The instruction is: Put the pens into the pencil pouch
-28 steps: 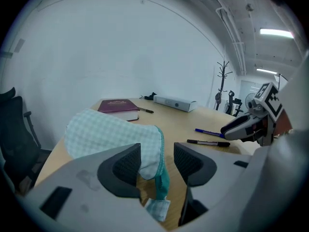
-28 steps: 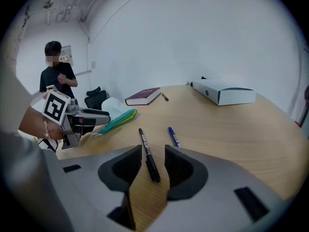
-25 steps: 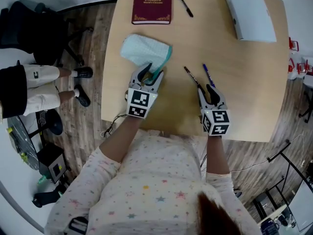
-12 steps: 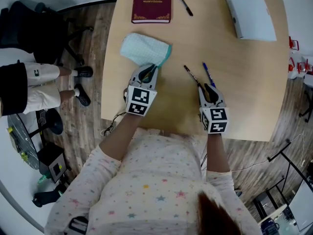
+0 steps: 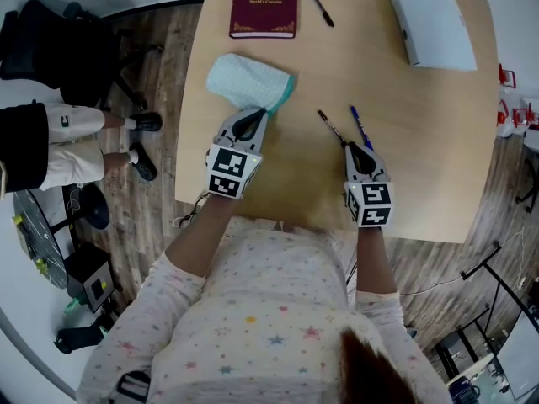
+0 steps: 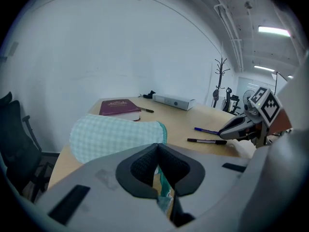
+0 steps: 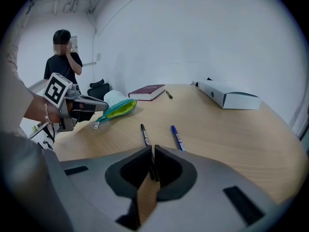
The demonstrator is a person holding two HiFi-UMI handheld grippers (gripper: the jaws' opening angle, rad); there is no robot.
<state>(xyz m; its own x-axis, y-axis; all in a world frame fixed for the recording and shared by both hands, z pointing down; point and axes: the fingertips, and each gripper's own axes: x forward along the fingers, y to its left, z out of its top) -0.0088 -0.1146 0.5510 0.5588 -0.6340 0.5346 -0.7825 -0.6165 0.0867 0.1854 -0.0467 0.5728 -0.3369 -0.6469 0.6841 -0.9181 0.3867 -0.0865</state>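
A pale green checked pencil pouch point(image 5: 247, 83) with a teal rim lies on the wooden table point(image 5: 421, 167). My left gripper point(image 5: 257, 118) has just been closing and is shut on the pouch's near teal edge point(image 6: 163, 187). The right gripper view shows the pouch point(image 7: 116, 109) mouth gaping, with a lime lining. A black pen point(image 5: 330, 128) and a blue pen point(image 5: 360, 127) lie side by side. My right gripper point(image 5: 352, 148) is shut on the black pen's point(image 7: 144, 134) near end. The blue pen point(image 7: 176, 137) lies loose just right of it.
A second black pen point(image 5: 318, 5) lies at the back beside a maroon book point(image 5: 264, 5). A long white box point(image 5: 429, 19) sits at the back right. A person point(image 5: 50, 141) stands left of the table near an office chair point(image 5: 50, 49).
The left jaws have closed on the pouch's edge and the gripper has shifted slightly left. The right jaws have closed on the black pen's end.
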